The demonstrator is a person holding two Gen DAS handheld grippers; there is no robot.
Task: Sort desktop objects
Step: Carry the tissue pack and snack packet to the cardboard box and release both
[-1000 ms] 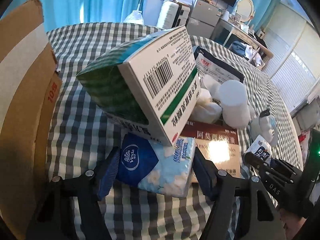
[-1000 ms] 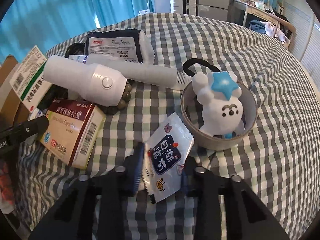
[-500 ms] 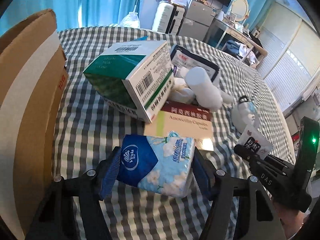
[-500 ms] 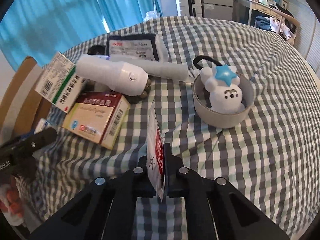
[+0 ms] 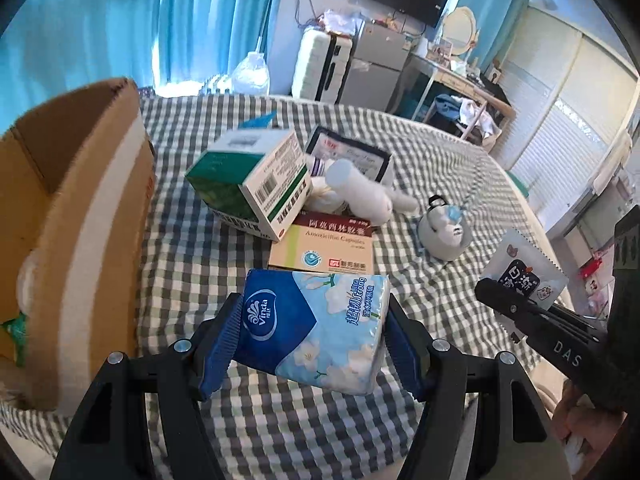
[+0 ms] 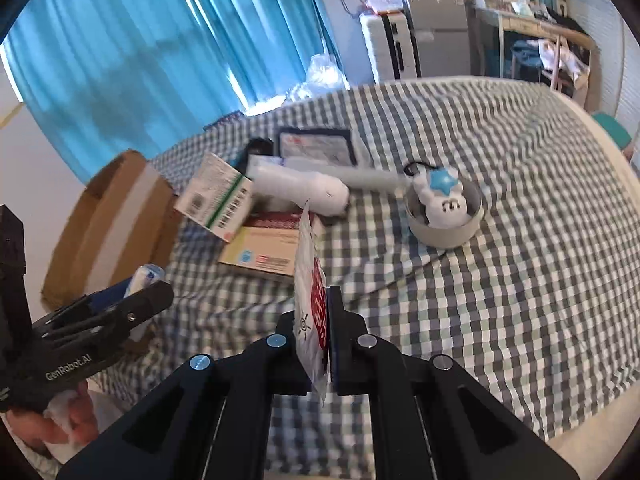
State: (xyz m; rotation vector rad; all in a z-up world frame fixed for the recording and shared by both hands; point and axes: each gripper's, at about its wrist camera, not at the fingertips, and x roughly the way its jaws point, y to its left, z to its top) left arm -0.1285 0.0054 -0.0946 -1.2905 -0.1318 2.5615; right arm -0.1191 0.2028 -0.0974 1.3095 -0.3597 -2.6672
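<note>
Blue curtains (image 5: pixel 120 20) and a checked cloth (image 5: pixel 460 152) over a round counter frame the scene, with a white suitcase (image 5: pixel 316 64) and grey cabinet (image 5: pixel 376 64) against the far wall. Held above the cloth's near edge, a blue Vinda tissue pack (image 5: pixel 316 328) sits crosswise in the left tool (image 5: pixel 314 340), its blue pads pressed against both ends of the pack. At the right, the right tool (image 6: pixel 316 328) is clamped together on a small white snack sachet (image 6: pixel 310 280), which stands edge-on and upright between its fingers; from the left wrist view the sachet's dark printed face shows, lifted clear of the cloth. Beyond the tissue pack, a red and cream amoxicillin box (image 5: pixel 324 248) lies flat on the cloth, with a green and white medicine box (image 5: pixel 256 184) tilted against its far left corner. A white cylindrical device (image 6: pixel 300 192) lies behind both boxes, touching them, and a dark-edged flat packet (image 5: pixel 352 156) lies farther back. To the right, well apart from the pile, a white toy figure with a blue star (image 6: pixel 442 196) sits inside a shallow round grey tin (image 6: pixel 444 236). An open cardboard box (image 5: pixel 80 220) stands at the left edge of the counter. Part of a hand (image 6: pixel 60 420) grips the left tool's handle.
</note>
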